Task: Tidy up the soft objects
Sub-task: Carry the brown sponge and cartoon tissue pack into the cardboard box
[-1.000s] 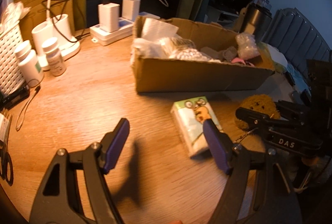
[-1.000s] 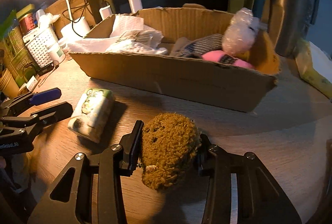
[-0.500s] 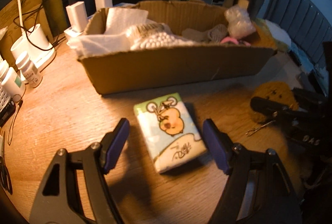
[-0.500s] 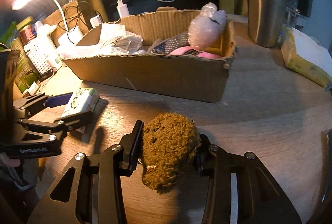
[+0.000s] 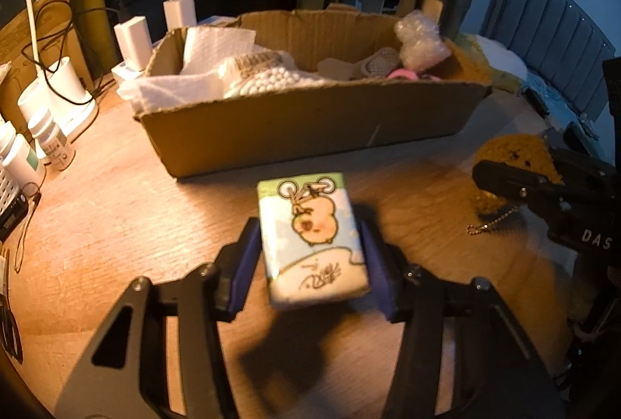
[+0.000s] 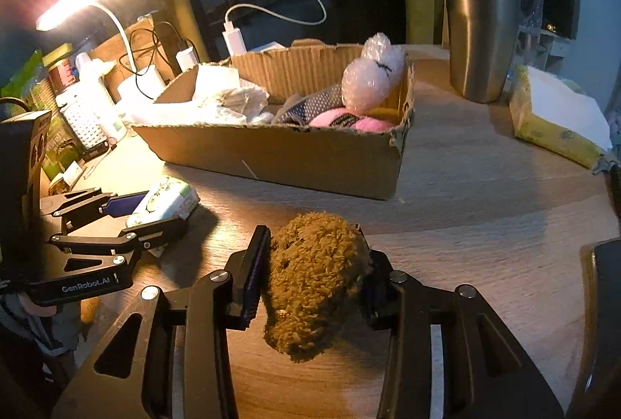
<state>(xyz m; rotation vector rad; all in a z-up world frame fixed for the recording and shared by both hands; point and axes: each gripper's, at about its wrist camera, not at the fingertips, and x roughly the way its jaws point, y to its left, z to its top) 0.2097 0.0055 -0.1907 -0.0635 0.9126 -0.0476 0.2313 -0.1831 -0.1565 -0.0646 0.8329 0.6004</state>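
The brown plush toy hid the right claw's far pad. Box contents behind the cardboard box's front wall stayed partly hidden. The tissue pack's lettering was blurred.

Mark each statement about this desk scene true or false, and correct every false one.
1. The tissue pack sits between the left gripper's blue pads, whose jaws are closing. True.
2. The right gripper is empty. False: it is shut on a brown plush toy.
3. The cardboard box already holds items, including a pink one and a bubble-wrap bundle. True.
4. The plush toy lies inside the box. False: it is outside the box, in front of it, held in the right gripper.
5. A steel tumbler stands on the table beyond the box. True.
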